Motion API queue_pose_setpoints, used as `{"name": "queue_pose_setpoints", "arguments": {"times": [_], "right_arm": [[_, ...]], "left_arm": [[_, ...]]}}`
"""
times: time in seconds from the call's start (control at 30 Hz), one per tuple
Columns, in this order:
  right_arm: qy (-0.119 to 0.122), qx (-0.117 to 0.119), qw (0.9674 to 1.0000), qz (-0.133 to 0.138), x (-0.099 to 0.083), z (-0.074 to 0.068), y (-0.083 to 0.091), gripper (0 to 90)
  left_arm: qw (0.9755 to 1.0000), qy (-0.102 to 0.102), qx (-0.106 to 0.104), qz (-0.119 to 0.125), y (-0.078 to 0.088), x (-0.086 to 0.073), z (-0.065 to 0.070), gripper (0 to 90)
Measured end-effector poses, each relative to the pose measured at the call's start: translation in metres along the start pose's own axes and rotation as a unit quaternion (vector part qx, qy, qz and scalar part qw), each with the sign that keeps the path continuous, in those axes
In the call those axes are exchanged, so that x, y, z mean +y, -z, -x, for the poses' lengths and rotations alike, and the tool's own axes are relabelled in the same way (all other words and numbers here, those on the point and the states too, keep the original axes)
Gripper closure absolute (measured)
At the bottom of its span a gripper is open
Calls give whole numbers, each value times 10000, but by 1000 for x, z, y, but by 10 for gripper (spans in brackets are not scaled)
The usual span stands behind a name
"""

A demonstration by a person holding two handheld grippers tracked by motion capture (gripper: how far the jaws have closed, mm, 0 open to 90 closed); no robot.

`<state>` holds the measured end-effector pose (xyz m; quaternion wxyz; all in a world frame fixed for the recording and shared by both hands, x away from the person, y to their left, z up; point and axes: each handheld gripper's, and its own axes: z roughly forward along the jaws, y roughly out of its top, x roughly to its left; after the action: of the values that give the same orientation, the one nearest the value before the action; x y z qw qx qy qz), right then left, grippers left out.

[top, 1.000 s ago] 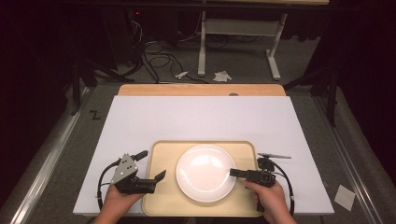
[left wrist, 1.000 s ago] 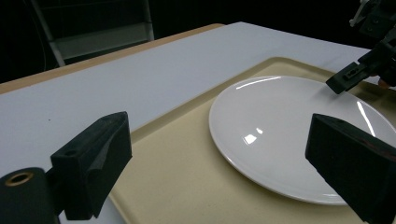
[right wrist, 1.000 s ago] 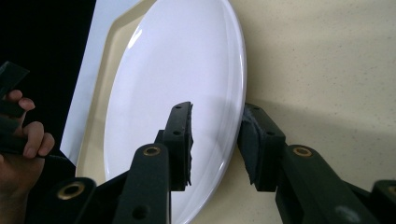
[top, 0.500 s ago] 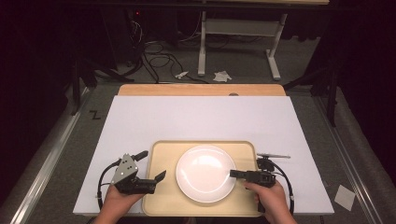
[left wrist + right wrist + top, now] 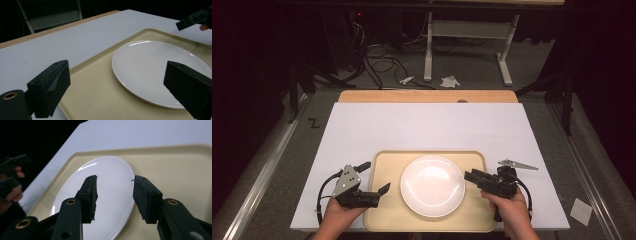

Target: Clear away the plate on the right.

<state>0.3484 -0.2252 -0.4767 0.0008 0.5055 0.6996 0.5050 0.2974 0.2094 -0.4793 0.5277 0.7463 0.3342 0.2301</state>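
— Right gripper (image 5: 471, 176)?
— Held in the person's right hand (image 5: 512, 210), hovering over the right rim of the white plate (image 5: 432, 185). Jaws partway apart, just been opening, nothing gripped. In the right gripper view, plate rim visible through the gap between the two black pads (image 5: 145, 197), clear of both.

— Left gripper (image 5: 378, 191)?
— Gripped by the left hand (image 5: 343, 212), over the left part of the beige tray (image 5: 387, 165). Jaws spread wide, nothing between the pads. Grey three-cornered plate on top, cable trailing back toward the desk's near edge.

— And the plate, relative to each?
— Straight ahead of the left gripper, just beyond its jaw tips, lying flat in the tray (image 5: 100, 85). Directly beneath and ahead of the right gripper's jaws (image 5: 110, 195). So, between the two grippers, the one tip near its left rim and the other over its right rim.

— Anything else close by?
— A small metal clip-like piece (image 5: 518, 164) lying on the white desk (image 5: 432, 125), just outside the tray, on the far side of the right gripper and slightly outboard. Too small to tell more.

— Other gripper visible from each camera?
— Yes. From the left gripper view, the right gripper's black tip (image 5: 195, 18) at upper right past the plate. From the right gripper view, the left gripper (image 5: 11, 173) and fingers at far left, beyond the desk edge.
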Motion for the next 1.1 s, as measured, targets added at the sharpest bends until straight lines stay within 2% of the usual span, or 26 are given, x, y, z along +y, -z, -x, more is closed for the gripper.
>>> {"name": "queue_pose_setpoints", "arguments": {"times": [0.1,0.17,0.3,0.33,0.43,0.53,0.6,0.63,0.7,0.77,0.9,0.97,1.03,1.1], "right_arm": [[442,-241,9987,24,8,-1,4,492],[761,-466,9960,38,12,0,12,383],[1101,-807,9905,170,16,4,32,209],[1163,-931,9886,193,16,5,36,137],[1365,-1240,9821,369,13,8,51,17],[1452,-1404,9782,487,7,12,63,3],[1451,-1450,9768,621,0,15,70,3],[1402,-1404,9776,706,-4,17,74,3],[1384,-1321,9792,682,-8,18,78,3],[1412,-1372,9775,751,-10,18,81,2],[1333,-1283,9794,813,-10,18,78,3],[1487,-1334,9771,727,-12,18,76,2],[1517,-1376,9757,780,-11,17,75,2],[1467,-1324,9764,870,-10,18,76,2]], "left_arm": [[10000,42,20,-1,0,0,0,71],[10000,49,39,-5,0,0,-1,67],[9999,154,29,-20,-1,0,-2,59],[9998,209,9,-3,-1,0,-2,52],[9997,228,30,29,0,2,0,40],[9996,286,33,21,-2,2,1,28],[9996,278,37,-31,-3,1,2,18],[9996,267,33,-57,-4,1,3,16],[9996,270,32,-90,-6,1,4,15],[9996,279,36,-103,-7,0,6,15],[9996,257,11,-81,-7,1,11,14],[9997,216,-4,-90,-7,1,12,14],[9997,233,-8,-119,-9,0,10,14],[9995,293,-19,-122,-9,-1,8,14]]}}
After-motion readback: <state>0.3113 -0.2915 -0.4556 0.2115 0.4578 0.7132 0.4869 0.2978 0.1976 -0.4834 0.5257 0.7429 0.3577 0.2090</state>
